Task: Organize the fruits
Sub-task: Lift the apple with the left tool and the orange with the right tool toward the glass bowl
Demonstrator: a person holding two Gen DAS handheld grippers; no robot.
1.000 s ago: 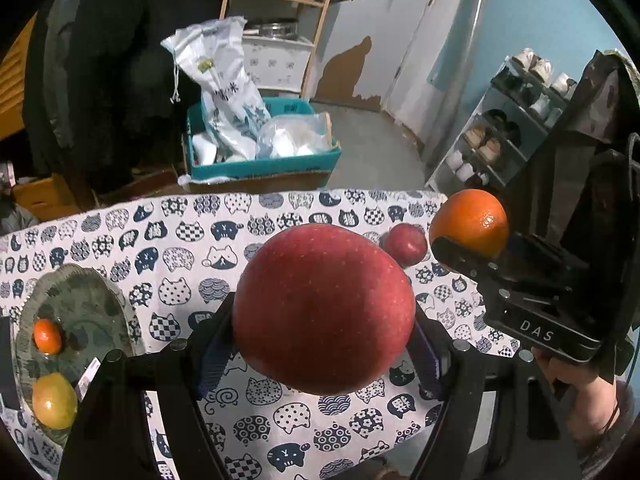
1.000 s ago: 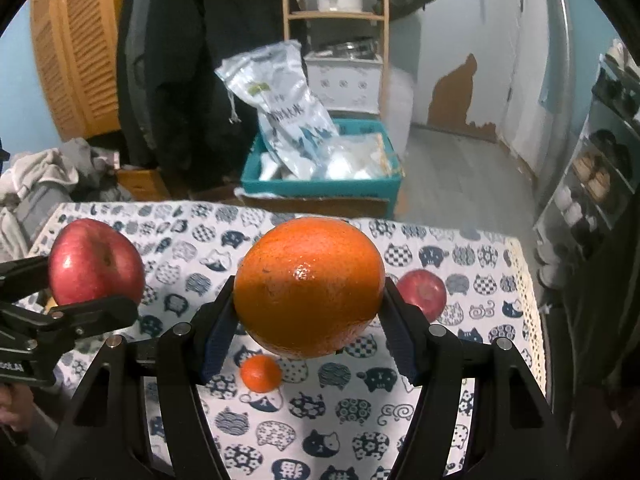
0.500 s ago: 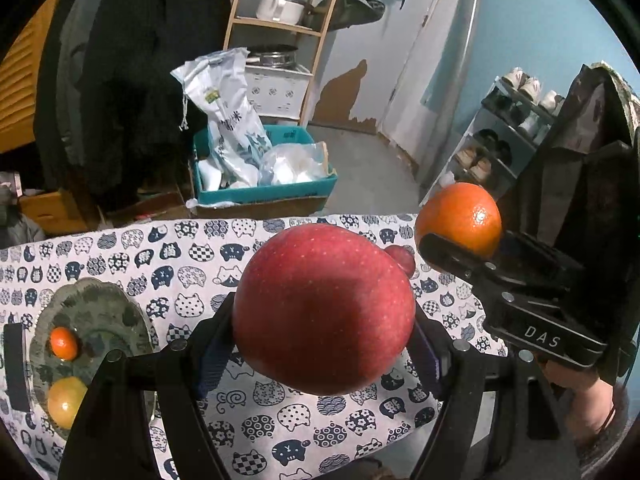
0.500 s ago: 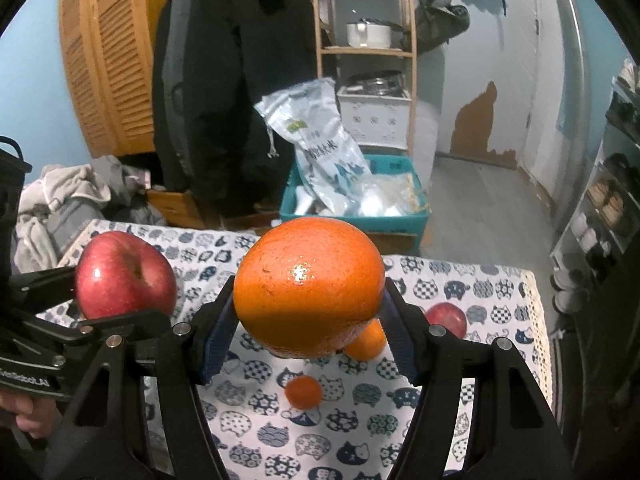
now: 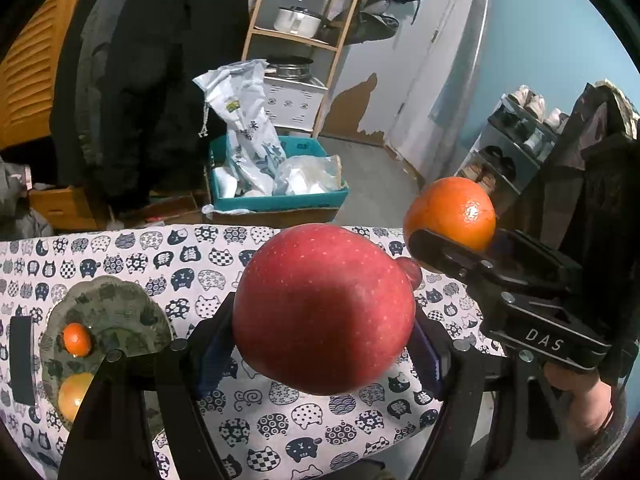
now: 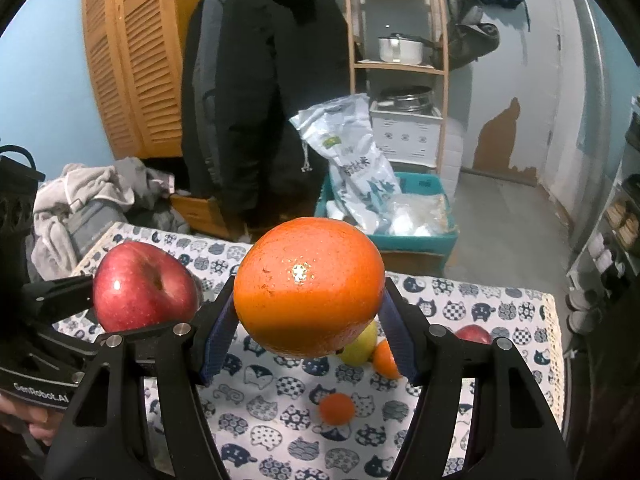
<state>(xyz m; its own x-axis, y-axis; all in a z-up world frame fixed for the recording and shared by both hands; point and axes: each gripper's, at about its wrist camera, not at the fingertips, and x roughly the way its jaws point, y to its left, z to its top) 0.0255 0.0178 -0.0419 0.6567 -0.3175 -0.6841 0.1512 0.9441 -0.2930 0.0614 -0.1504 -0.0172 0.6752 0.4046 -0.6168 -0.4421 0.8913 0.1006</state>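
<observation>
My left gripper is shut on a big red apple, held above the cat-print table. My right gripper is shut on a large orange; that orange also shows at the right of the left wrist view, and the apple at the left of the right wrist view. A dark green plate at the table's left holds a small tangerine and a yellow-orange fruit. On the cloth lie a small tangerine, a yellow-green fruit, an orange fruit and a red apple.
Beyond the table's far edge stands a teal box with plastic bags. A dark coat, a wooden shelf with pots and a shoe rack lie further back. A flat black object lies left of the plate.
Both grippers have risen and drawn back from the table with their fruit still held. More fruit on the cloth has come into the right wrist view.
</observation>
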